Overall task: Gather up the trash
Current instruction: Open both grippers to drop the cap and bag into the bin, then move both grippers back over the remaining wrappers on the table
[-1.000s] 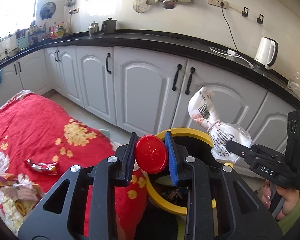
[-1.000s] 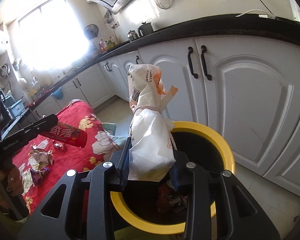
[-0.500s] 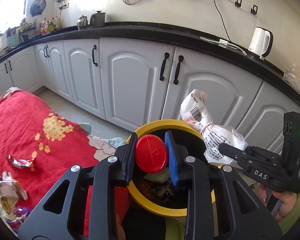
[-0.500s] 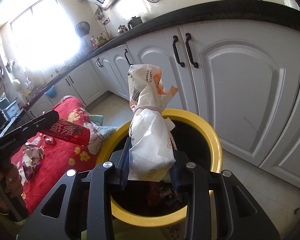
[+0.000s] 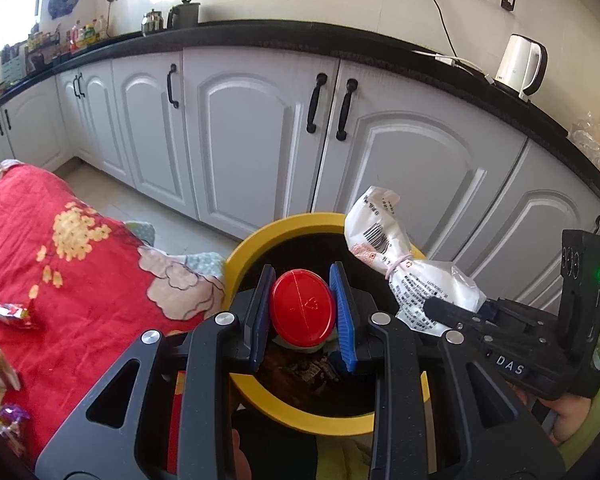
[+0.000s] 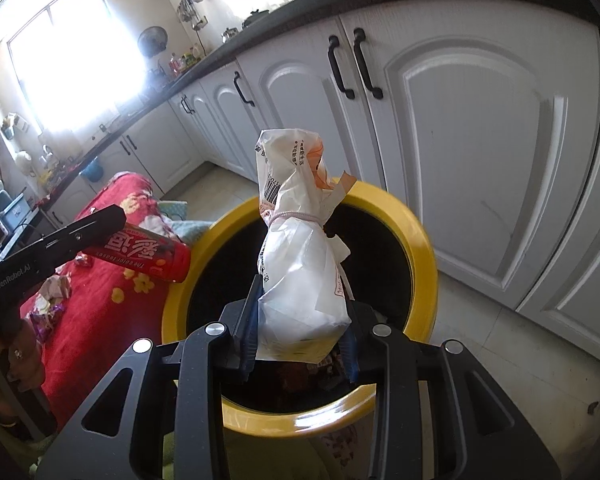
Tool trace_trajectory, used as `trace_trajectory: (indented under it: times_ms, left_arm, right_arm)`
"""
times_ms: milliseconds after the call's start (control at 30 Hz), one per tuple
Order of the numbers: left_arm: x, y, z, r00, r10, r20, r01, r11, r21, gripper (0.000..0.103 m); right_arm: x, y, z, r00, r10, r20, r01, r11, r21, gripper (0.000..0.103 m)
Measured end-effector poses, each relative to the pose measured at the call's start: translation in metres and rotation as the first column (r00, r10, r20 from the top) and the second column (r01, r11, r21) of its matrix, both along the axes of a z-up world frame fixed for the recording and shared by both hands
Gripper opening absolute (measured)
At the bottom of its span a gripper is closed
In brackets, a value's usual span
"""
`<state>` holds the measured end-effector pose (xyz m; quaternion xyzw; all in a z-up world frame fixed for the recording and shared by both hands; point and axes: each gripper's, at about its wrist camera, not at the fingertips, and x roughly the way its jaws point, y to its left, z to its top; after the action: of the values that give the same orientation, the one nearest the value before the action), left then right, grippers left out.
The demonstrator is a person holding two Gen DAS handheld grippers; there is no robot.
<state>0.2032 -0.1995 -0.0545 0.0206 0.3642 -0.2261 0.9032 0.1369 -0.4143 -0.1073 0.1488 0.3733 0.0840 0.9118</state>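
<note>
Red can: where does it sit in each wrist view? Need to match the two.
Left wrist: red can bottom centre, end-on, clamped in the left hand-held gripper over the bin.
Right wrist: same can at left, seen side-on with its label showing, poking out over the bin's left rim.
Shared landmark: the yellow-rimmed bin.

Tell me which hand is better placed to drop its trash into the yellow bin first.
Right, probably. Its white bag hangs over the middle of the yellow bin. The left gripper's red can is at the bin's near rim beside the red cloth.
</note>
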Motion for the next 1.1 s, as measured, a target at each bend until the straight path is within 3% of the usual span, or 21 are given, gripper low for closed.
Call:
trace_trajectory:
  times_ms: [300,400,533,600,667,833,1100]
  left_arm:
    - [0.007,-0.01,-0.008,0.999,-0.019,-0.036,0.019,1.0,-0.003,0.022]
    - [0.009,-0.011,-0.011,0.999,-0.016,-0.05,0.015,1.0,-0.014,0.022]
    - [0.011,-0.009,-0.013,0.998,-0.008,-0.062,0.007,1.0,-0.02,0.052]
    - [0.011,-0.007,-0.013,0.998,0.001,-0.063,-0.002,1.0,-0.019,0.054]
    - [0.011,-0.004,-0.012,0.998,0.01,-0.061,-0.011,1.0,-0.022,0.068]
    - [0.008,0.006,-0.008,0.998,0.042,-0.054,-0.043,0.999,-0.03,0.088]
    - [-0.001,0.027,0.004,0.995,0.091,-0.03,-0.092,0.995,-0.04,0.092]
  right_arm:
    - [0.002,-0.001,-0.008,1.0,-0.008,-0.02,0.008,1.0,0.004,0.034]
    - [0.002,-0.003,-0.008,1.0,-0.022,-0.022,0.022,1.0,0.002,0.04]
    - [0.0,-0.007,-0.005,0.999,-0.038,-0.013,0.038,0.999,0.004,0.044]
    - [-0.001,-0.009,-0.004,0.999,-0.048,-0.008,0.048,0.999,0.013,0.048]
    - [-0.003,-0.01,-0.002,0.999,-0.051,-0.003,0.051,0.999,0.011,0.049]
    - [-0.006,-0.009,0.005,0.998,-0.062,0.022,0.062,0.998,0.01,0.063]
    - [-0.008,0.002,0.019,0.997,-0.046,0.062,0.047,0.999,-0.006,0.07]
